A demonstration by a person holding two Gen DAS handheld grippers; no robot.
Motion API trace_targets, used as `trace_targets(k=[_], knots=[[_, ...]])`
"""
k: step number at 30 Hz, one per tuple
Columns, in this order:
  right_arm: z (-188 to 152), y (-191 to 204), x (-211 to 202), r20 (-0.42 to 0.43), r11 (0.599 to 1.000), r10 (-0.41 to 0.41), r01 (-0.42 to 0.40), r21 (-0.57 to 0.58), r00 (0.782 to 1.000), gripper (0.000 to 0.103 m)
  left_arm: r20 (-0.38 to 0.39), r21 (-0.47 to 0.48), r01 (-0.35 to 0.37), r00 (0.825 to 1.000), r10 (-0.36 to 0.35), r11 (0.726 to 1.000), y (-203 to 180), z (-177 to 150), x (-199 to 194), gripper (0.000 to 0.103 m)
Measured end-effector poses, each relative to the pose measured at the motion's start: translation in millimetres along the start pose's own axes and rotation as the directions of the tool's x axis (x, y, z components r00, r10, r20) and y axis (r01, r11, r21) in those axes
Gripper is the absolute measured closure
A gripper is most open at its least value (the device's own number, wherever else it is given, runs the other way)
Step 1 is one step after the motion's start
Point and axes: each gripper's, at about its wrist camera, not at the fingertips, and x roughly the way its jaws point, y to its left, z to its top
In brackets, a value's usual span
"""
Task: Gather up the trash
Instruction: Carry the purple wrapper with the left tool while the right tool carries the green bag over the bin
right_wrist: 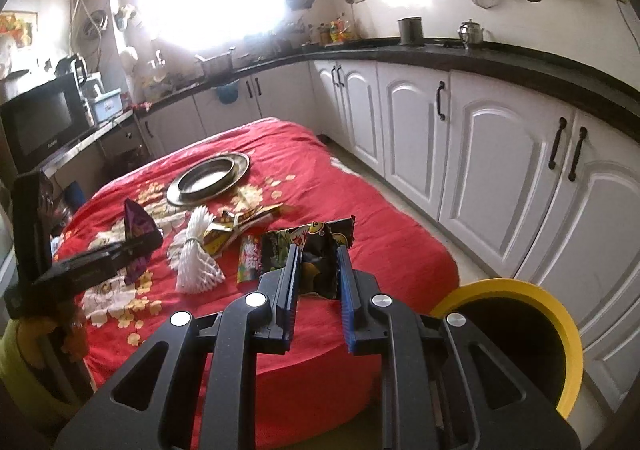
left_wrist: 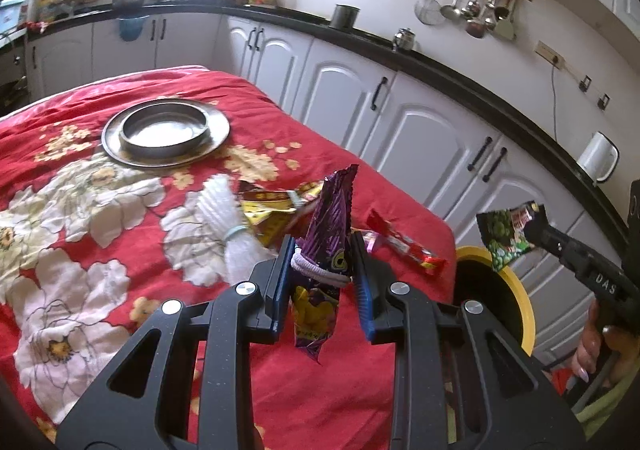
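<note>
Both grippers carry 1 piece of trash each, and both loads are clear of the bench, which is covered with a red floral cloth.

Left gripper: jaws closed on the purple wrapper. The wrapper stands nearly upright between the pads, long axis vertical, top end above the jaws and bottom end hanging below them. A pale hair tie is looped around it at jaw level.

Right gripper: jaws closed on the green-and-black wrapper, which is crumpled and projects forward and upward past the fingertips.

Governing relation: the yellow-rimmed bin stands on the floor at the near right corner of the bench.
- In the right wrist view the bin opening lies to the right of and below the jaws, close by.
- In the left wrist view the bin lies to the right of the jaws, with the right gripper and its wrapper positioned between, almost over the rim.

Judgement: the right hand is nearer the bin and is best placed to drop first. The left hand must cross rightward over the bench corner, and the 2 grippers may crowd each other at the opening.

Remaining on the bench: a red wrapper, yellow wrappers and a white foam net sleeve, all in a cluster near the right edge. A metal plate sits well behind them.
</note>
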Motion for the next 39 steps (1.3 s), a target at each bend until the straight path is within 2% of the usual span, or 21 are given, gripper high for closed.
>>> trace_targets(k=[12,21,29,39], knots=[[2.5,-33.7,-29.5,0.054,0.995,-0.018,0.012,0.096,0.998,0.085,-0.031,0.09,0.074,0.997,-0.071,0.993,-50.6,-3.4,12.4,0.082],[-3.2,-67.3,-49.4,0.078,0.982,-0.035,0.019,0.19,0.996,0.085,-0.07,0.179,0.142,0.989,-0.132,0.974,-96.1,-9.3,26.2,0.082],[-14.3,-102.0,-65.7,0.078,0.958,-0.096,0.071,0.278,0.992,0.085,-0.112,0.254,0.214,0.975,-0.191,0.943,-138.1,-15.3,45.0,0.082],[-40.2,-144.7,-75.5,0.033,0.916,-0.194,0.169,0.365,0.98,0.085,-0.206,0.309,0.3,0.947,-0.245,0.902,-184.1,-35.3,79.0,0.082]])
